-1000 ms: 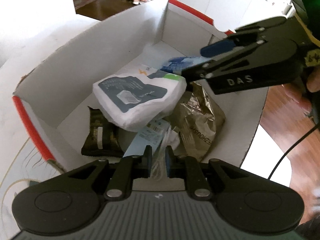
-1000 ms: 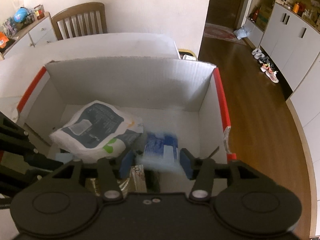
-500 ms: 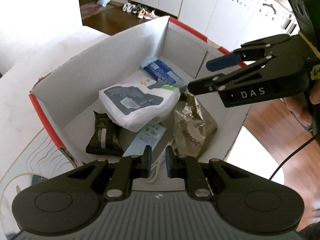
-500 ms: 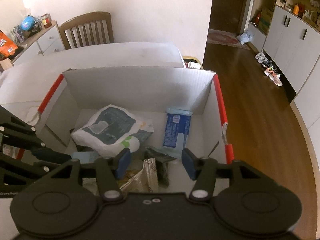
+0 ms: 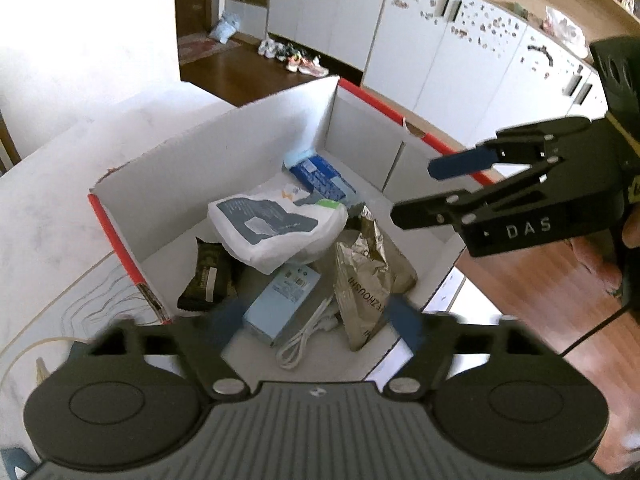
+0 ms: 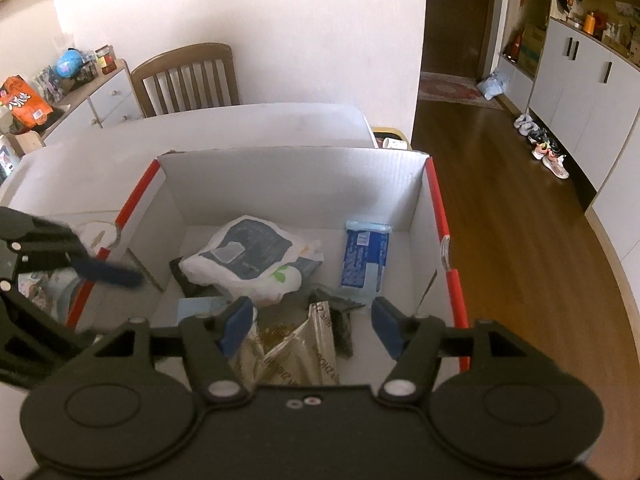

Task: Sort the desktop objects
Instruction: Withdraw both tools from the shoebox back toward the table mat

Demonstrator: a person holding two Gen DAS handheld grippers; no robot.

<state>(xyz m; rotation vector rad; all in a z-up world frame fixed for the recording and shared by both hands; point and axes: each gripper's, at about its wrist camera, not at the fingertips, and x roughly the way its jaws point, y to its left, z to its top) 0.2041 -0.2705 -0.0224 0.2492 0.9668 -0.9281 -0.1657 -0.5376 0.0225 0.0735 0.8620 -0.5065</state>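
A white cardboard box with red edges (image 5: 224,160) (image 6: 296,188) stands on the white table. In it lie a white and grey soft pack (image 5: 272,224) (image 6: 248,256), a blue tissue pack (image 5: 320,178) (image 6: 364,260), a gold foil bag (image 5: 368,276) (image 6: 304,348), a dark snack bar (image 5: 206,276), a light blue box (image 5: 282,304) and a white cable (image 5: 304,340). My left gripper (image 5: 316,320) is open and empty above the box's near edge. My right gripper (image 6: 312,324) is open and empty above the box; it also shows in the left wrist view (image 5: 432,192).
A wooden chair (image 6: 188,80) stands behind the table. A drawer unit with snacks and jars (image 6: 60,88) is at the far left. Wooden floor (image 6: 520,240) lies right of the table, with shoes (image 6: 544,148) beside white cabinets. A beige cord (image 5: 24,356) lies on the table.
The blue tissue pack dropped from my right gripper into the box's far corner. Both grippers rose and pulled back. My left gripper's fingers went from shut to wide open.
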